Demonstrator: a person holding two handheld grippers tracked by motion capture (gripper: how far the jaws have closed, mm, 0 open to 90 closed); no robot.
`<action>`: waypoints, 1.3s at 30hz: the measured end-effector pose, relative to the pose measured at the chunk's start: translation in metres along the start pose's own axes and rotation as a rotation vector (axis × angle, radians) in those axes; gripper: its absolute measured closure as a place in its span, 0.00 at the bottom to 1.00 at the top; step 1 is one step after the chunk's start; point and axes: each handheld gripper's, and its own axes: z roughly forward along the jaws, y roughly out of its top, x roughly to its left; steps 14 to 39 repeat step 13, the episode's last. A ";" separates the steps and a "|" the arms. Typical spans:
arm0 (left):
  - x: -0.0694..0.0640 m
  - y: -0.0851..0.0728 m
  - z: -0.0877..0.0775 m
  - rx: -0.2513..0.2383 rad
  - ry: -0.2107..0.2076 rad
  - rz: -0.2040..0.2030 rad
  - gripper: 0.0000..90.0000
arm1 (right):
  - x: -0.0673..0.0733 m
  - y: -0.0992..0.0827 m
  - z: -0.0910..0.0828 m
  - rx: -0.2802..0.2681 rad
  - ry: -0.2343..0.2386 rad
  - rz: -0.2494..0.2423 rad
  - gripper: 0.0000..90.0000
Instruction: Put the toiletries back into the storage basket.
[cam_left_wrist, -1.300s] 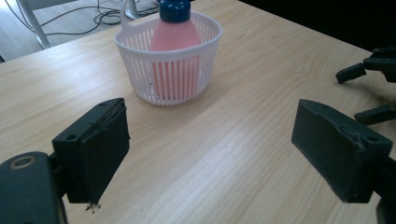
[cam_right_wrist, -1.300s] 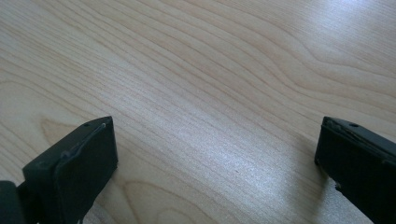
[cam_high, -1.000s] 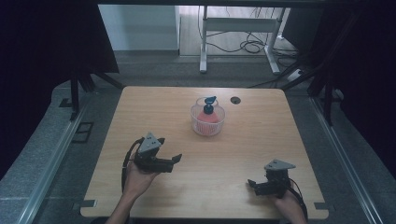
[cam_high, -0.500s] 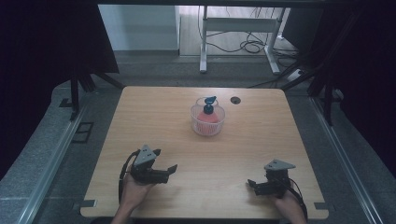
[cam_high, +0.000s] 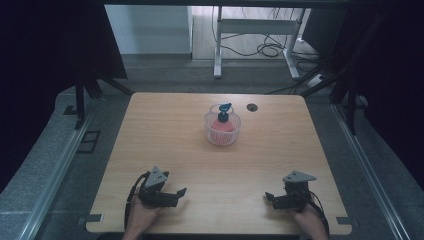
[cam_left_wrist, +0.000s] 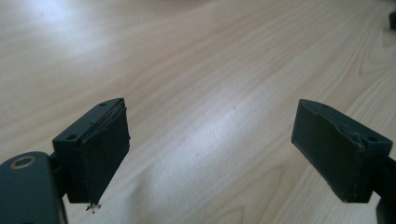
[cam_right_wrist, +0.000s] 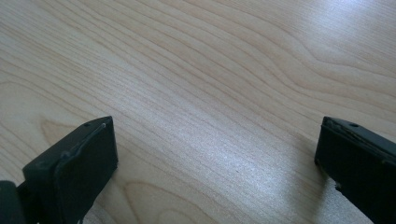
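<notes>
1. Wood-grain table (cam_high: 170, 135), pale, w/ a dark floor around it; a small dark round hole (cam_high: 252, 107) sits near the far edge, just right of centre.
2. Left gripper (cam_high: 176, 194) at the near-left of the table, held in the left hand (cam_high: 141, 216) coming in from the bottom; cable loops off its left side. Jaws point right, toward table centre.
3. Left gripper view: jaws spread wide, nothing btwn them, bare wood under the gap. Left pad looks frayed at its lower edge.
4. Clear bowl (cam_high: 222, 128) stands centre-far on the table, well apart from both grippers. Inside it a red thing (cam_high: 221, 126) w/ a blue top (cam_high: 223, 111) sticking up above the rim; can't tell what it is exactly.
5. Right gripper (cam_high: 271, 198) at the near-right, held in the right hand (cam_high: 308, 219), grey plate on top, jaws pointing left.
6. Right gripper view: jaws spread wide too, empty, only wood grain btwn them.
</notes>
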 end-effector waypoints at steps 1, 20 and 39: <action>0.000 -0.002 0.001 0.014 0.003 0.003 0.12 | 0.000 0.000 0.000 0.000 0.000 0.000 0.00; -0.003 -0.013 0.013 0.141 0.035 0.043 0.12 | 0.000 0.000 0.000 0.000 0.000 0.001 0.00; -0.003 -0.013 0.013 0.141 0.035 0.043 0.12 | 0.000 0.000 0.000 0.000 0.000 0.001 0.00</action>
